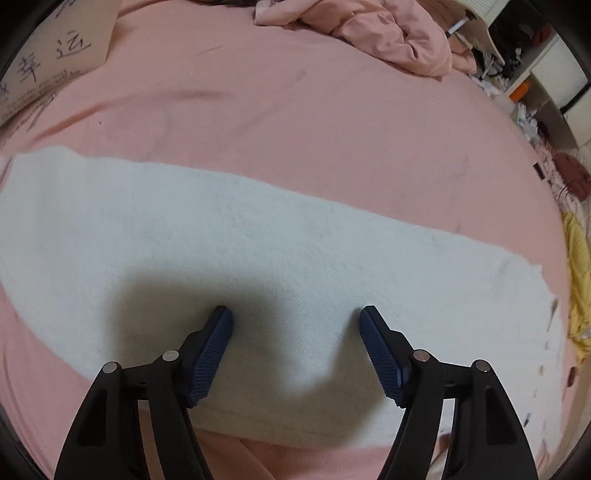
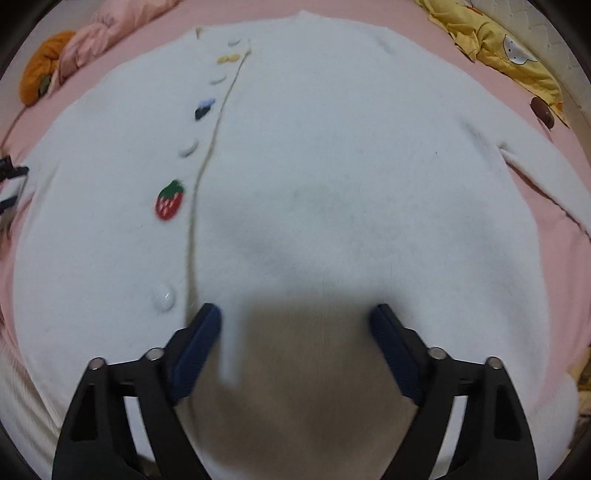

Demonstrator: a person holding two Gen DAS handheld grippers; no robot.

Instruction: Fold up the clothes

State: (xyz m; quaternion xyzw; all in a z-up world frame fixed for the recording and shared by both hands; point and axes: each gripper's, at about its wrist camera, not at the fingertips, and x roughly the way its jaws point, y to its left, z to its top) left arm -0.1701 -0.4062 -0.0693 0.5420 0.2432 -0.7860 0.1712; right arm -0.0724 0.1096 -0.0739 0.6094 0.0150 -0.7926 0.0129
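A white knit cardigan (image 2: 314,155) lies flat on the pink bed, button side up, with a strawberry patch (image 2: 169,200) and several buttons down its front. My right gripper (image 2: 295,314) is open, jaws wide apart, hovering just above the cardigan's lower part. In the left wrist view a long white band of the cardigan (image 1: 221,236) stretches across the sheet, likely a sleeve. My left gripper (image 1: 295,314) is open and empty, low over that white band.
The pink bed sheet (image 1: 295,110) spreads beyond the cardigan. A crumpled pink garment (image 1: 391,33) lies at the far edge, a pillow with writing (image 1: 55,59) at far left. A yellow cloth (image 2: 498,48) and an orange item (image 2: 40,70) lie beside the cardigan.
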